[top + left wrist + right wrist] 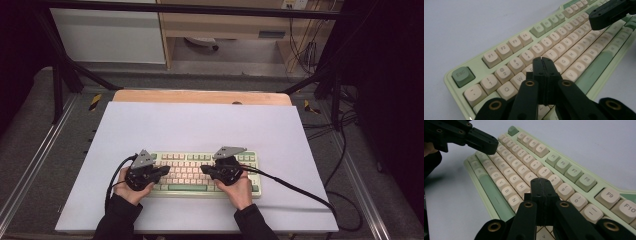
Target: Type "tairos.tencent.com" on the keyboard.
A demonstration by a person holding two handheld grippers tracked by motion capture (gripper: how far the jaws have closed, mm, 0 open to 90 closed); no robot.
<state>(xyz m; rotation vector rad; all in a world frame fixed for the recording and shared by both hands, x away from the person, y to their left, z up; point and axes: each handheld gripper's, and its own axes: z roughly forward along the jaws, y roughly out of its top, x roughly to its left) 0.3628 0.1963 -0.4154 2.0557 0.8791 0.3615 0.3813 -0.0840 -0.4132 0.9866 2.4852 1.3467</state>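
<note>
With both the left gripper (pixel 161 172) and right gripper (pixel 206 170) clenched empty and hovering over the keyboard (pixel 192 188), which is lying near the table's (pixel 200 125) front edge, a blunt tip is risking pressing two neighbouring keys together.

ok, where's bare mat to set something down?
Free: the white mat between the keyboard and the wooden edge, plus strips left and right of the keyboard. Crowded: over the keys, where the left gripper and right gripper hover shut.
</note>
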